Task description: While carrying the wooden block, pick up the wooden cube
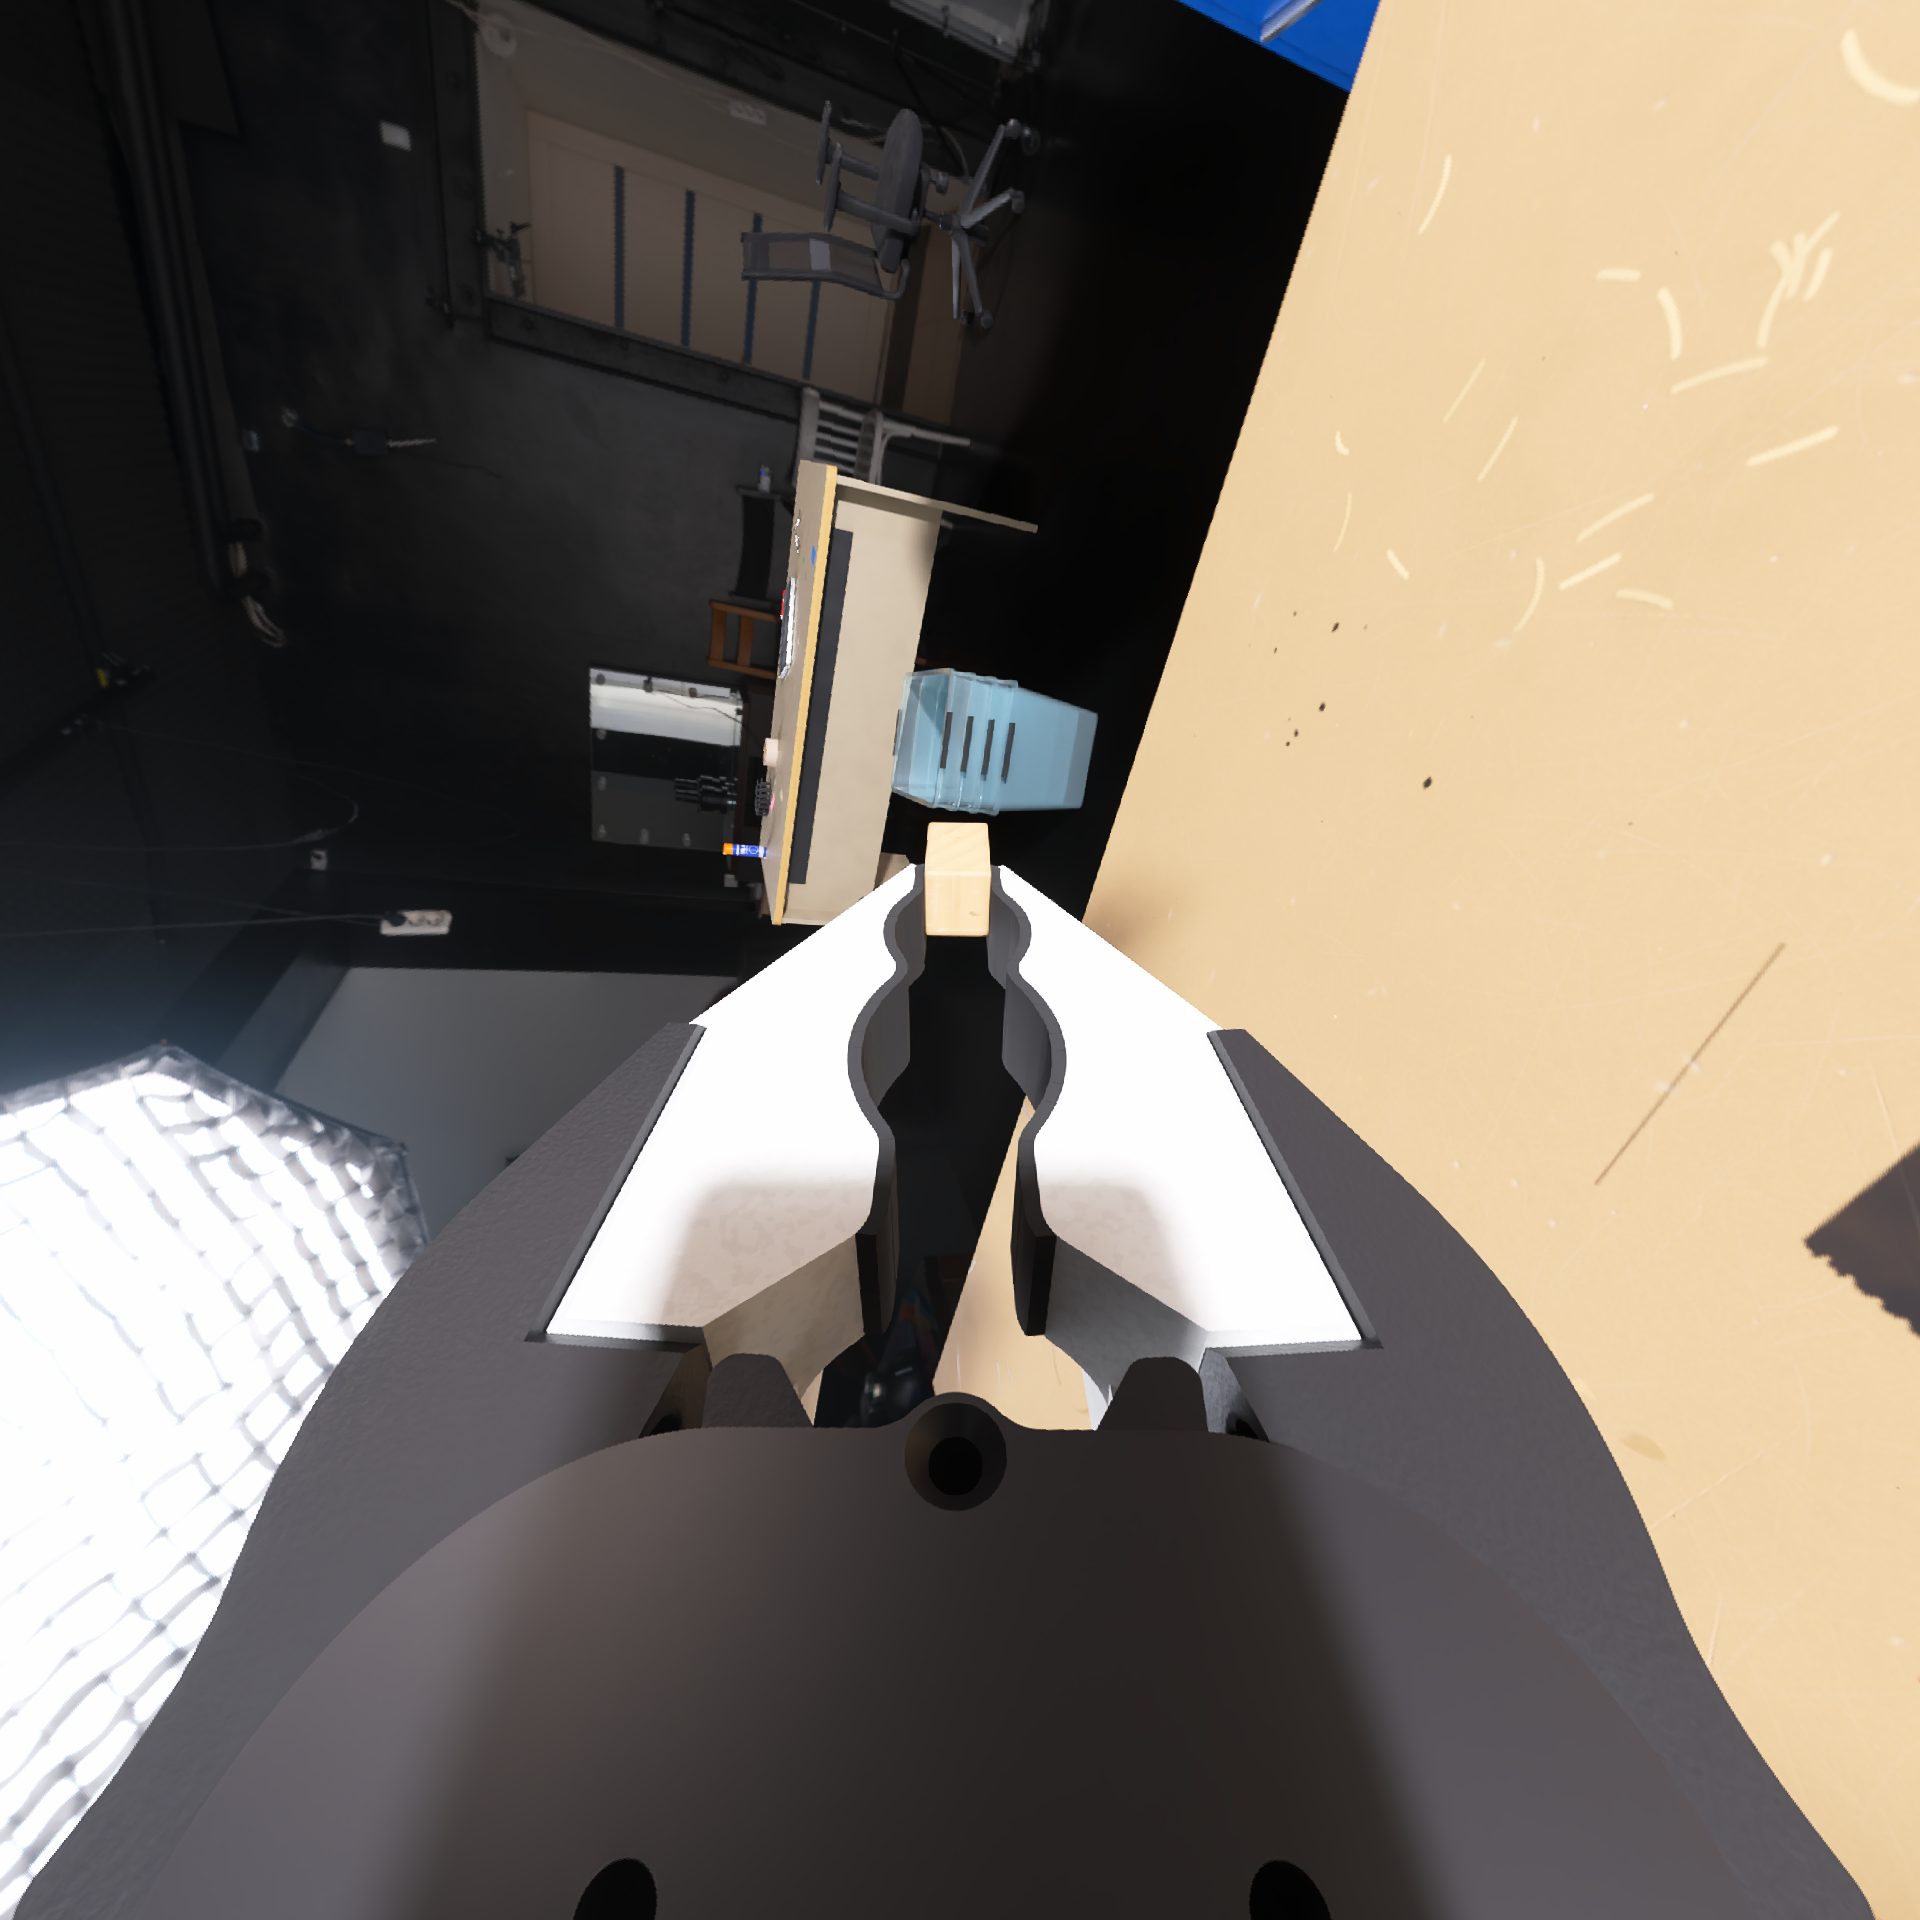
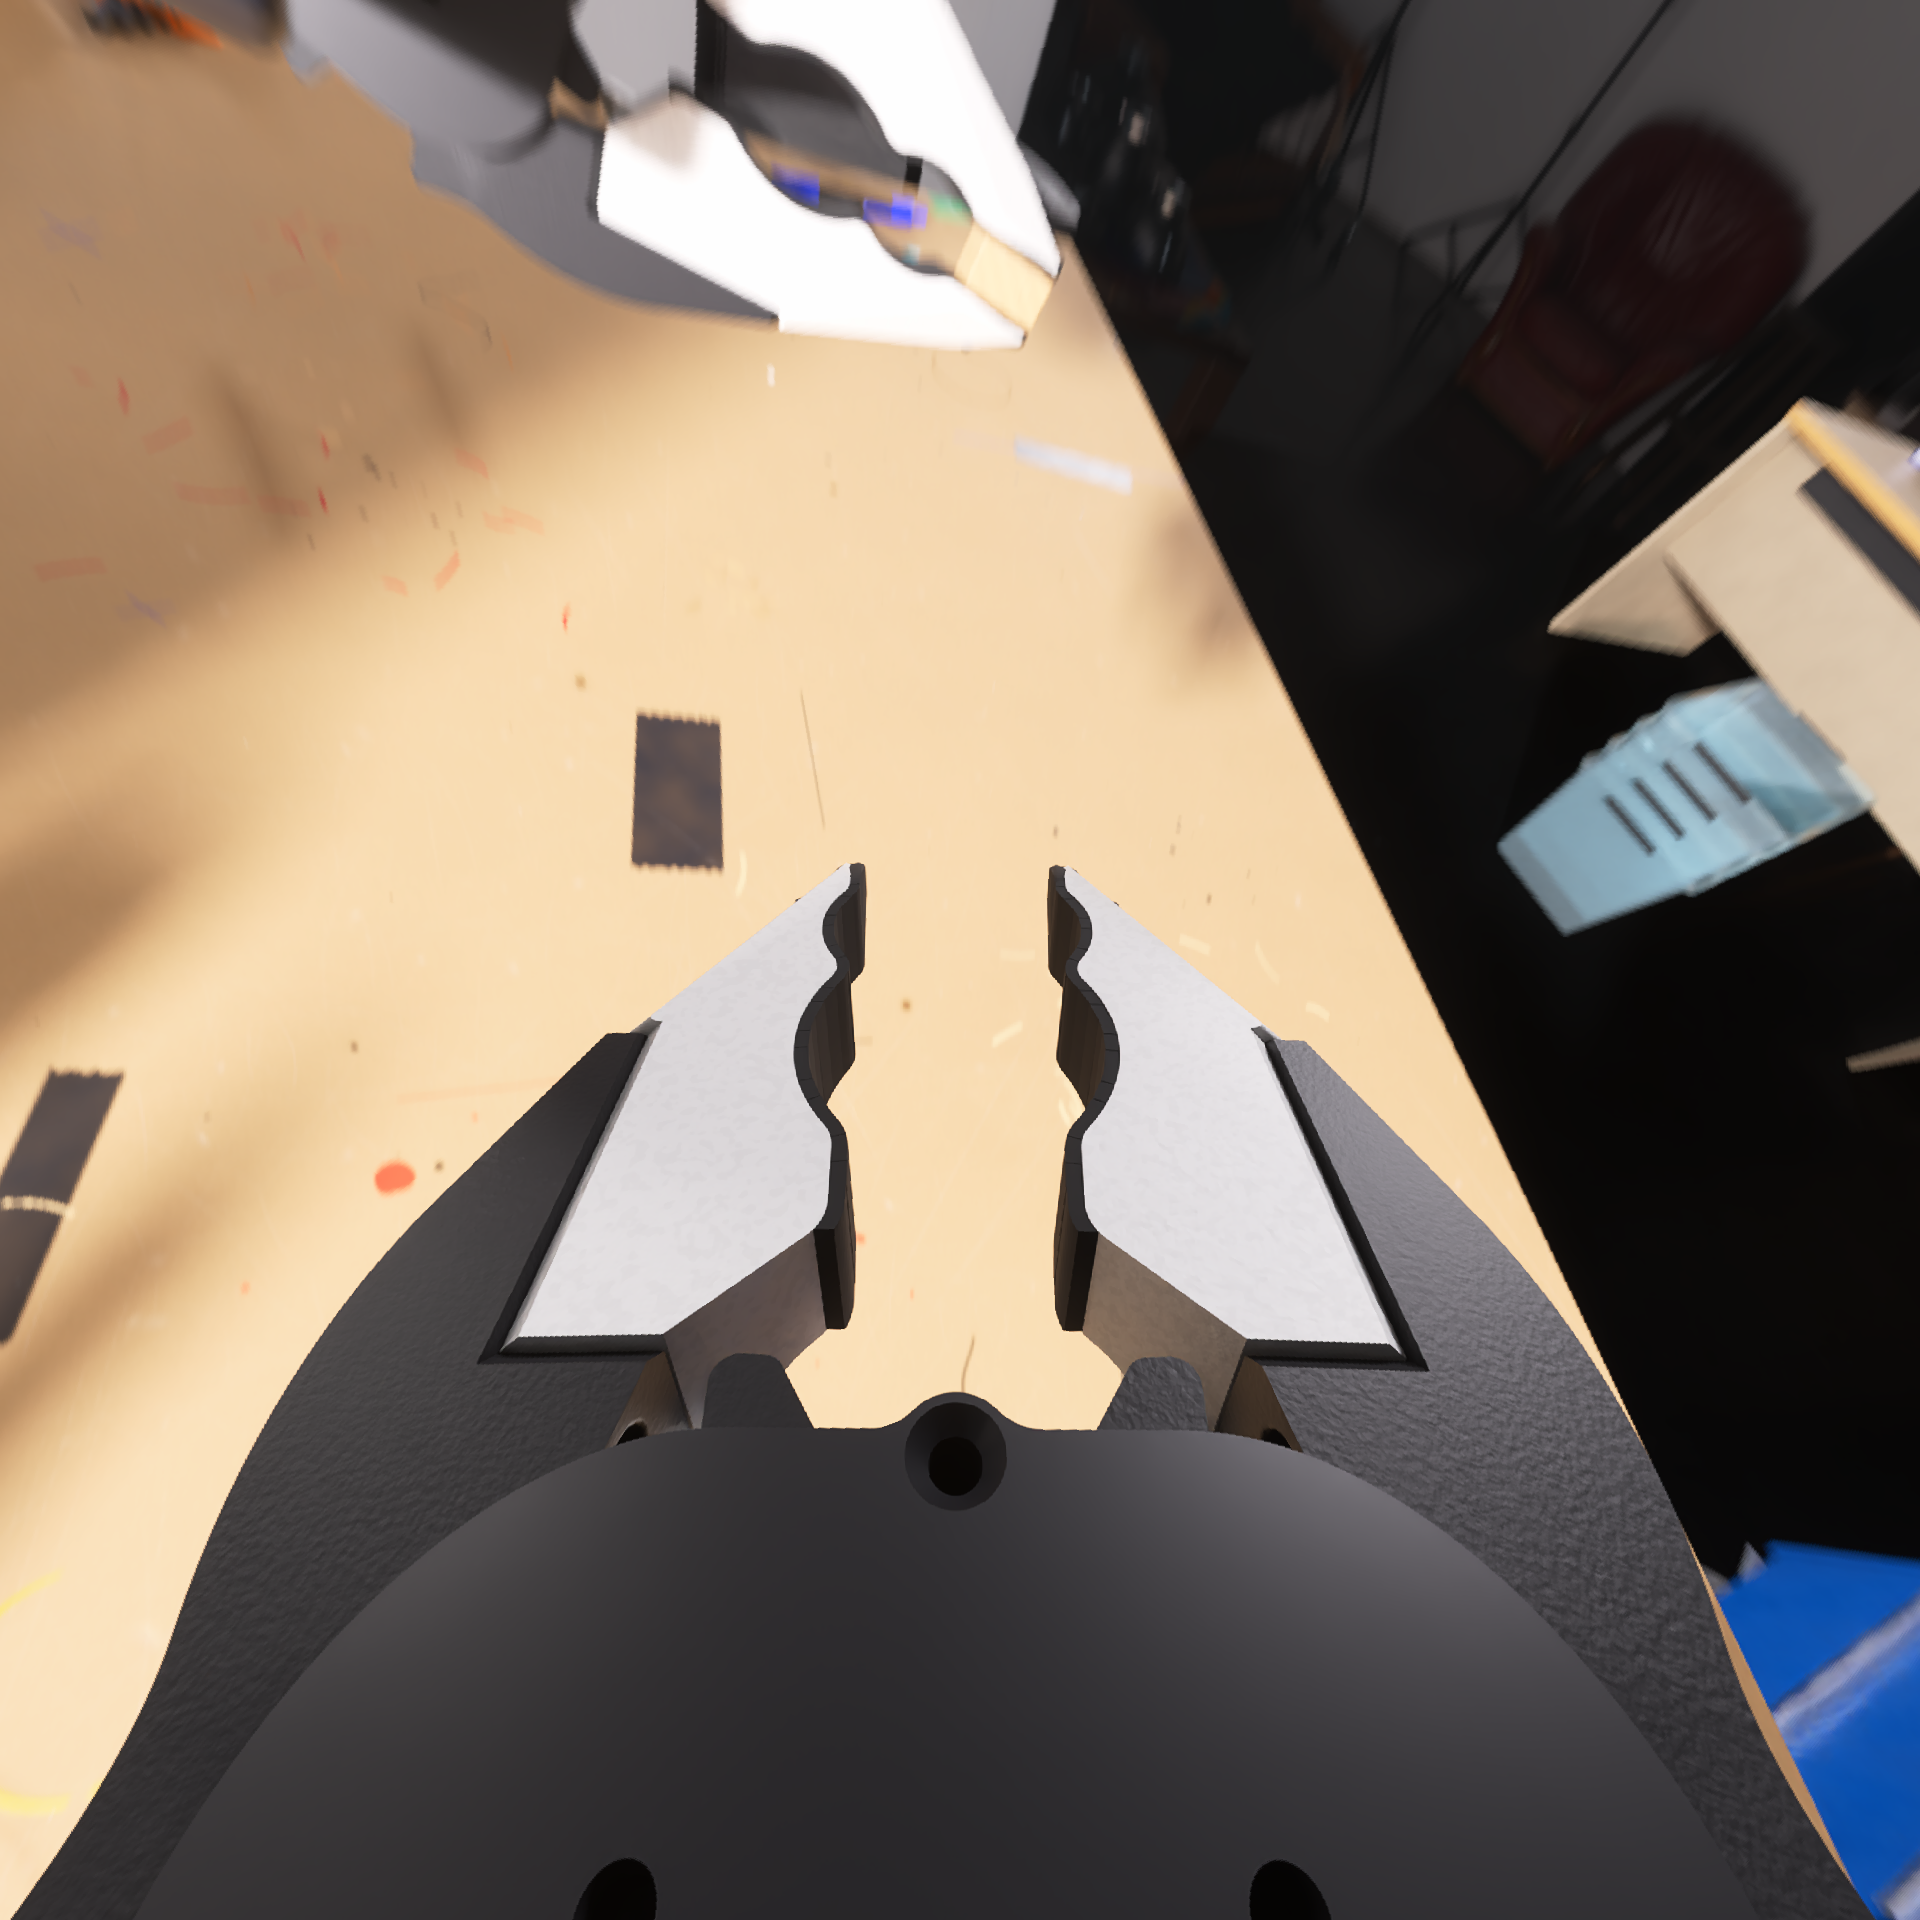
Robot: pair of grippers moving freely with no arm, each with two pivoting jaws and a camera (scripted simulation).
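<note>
My left gripper (image 1: 957,896) is shut on a pale wooden block (image 1: 956,881), pinched at the fingertips and held beside the edge of the tan table (image 1: 1507,727). The same gripper shows in the right wrist view (image 2: 997,275) at the top, above the table's far edge, with the block (image 2: 1006,272) at its tips. My right gripper (image 2: 956,883) is open and empty, hovering over the tan table (image 2: 935,623). No other wooden cube shows in either view.
Dark rectangular patches (image 2: 677,790) (image 2: 52,1174) mark the tabletop. The table's edge runs diagonally at the right, with dark room beyond. A light blue crate (image 2: 1683,810) under a desk (image 2: 1787,582) stands off the table. A bright softbox (image 1: 156,1351) shows at the lower left.
</note>
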